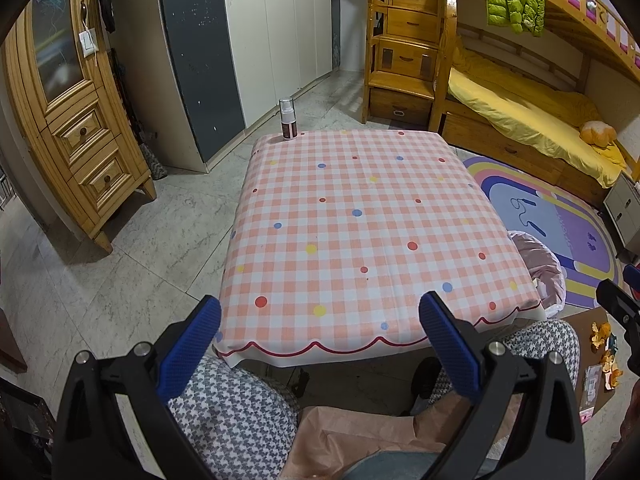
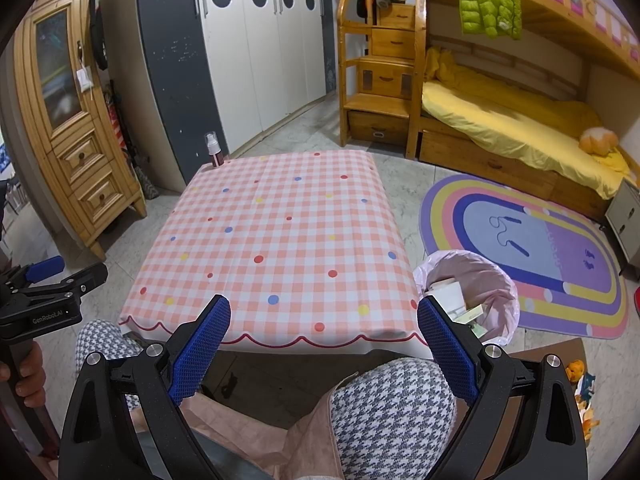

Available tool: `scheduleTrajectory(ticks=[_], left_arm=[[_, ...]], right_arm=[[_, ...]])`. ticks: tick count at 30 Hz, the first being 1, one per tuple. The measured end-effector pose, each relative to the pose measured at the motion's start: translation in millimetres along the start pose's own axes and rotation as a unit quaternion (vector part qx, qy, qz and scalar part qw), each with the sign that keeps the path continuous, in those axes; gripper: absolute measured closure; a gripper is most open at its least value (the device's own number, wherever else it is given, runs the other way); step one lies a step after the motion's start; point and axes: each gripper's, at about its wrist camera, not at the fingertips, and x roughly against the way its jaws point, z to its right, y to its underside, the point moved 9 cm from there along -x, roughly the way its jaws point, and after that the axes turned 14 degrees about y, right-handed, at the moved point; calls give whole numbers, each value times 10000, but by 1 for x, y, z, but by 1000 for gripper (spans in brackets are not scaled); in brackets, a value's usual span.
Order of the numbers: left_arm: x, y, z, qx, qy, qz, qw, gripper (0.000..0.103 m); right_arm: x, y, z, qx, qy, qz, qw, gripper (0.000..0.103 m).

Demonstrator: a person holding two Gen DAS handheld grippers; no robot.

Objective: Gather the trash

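Right wrist view: orange peel scraps (image 2: 586, 396) lie on brown cardboard (image 2: 560, 350) on the floor, near the pink-lined trash bin (image 2: 505, 280) beside the checked-cloth surface (image 2: 280, 240). Both the right gripper (image 2: 324, 318) and left gripper (image 1: 320, 318) are spread, holding nothing. Risk: loose, small peel may slip from the pads or spill beside the bin.

Both held low and level side by side, left gripper (image 1: 320, 344) and right gripper (image 2: 324, 342) each with blue-padded jaws spread wide and nothing between them, left one gripped by a bare hand (image 2: 24, 376).
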Motion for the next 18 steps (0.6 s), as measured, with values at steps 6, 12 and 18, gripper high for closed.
scheduleTrajectory(ticks=[6,12,18], left_arm=[[0,-2,2,-1,38,24,10000,7],[-14,-4,6,-84,84,-43,9999,7],[-36,1,4,-172,83,-152,9997,7]], right_arm=[[0,1,0,-25,-21,0,10000,10],[-3,4,27,-397,79,74,9992,10],[-34,31,138,-1089,1134,57,9875,8]])
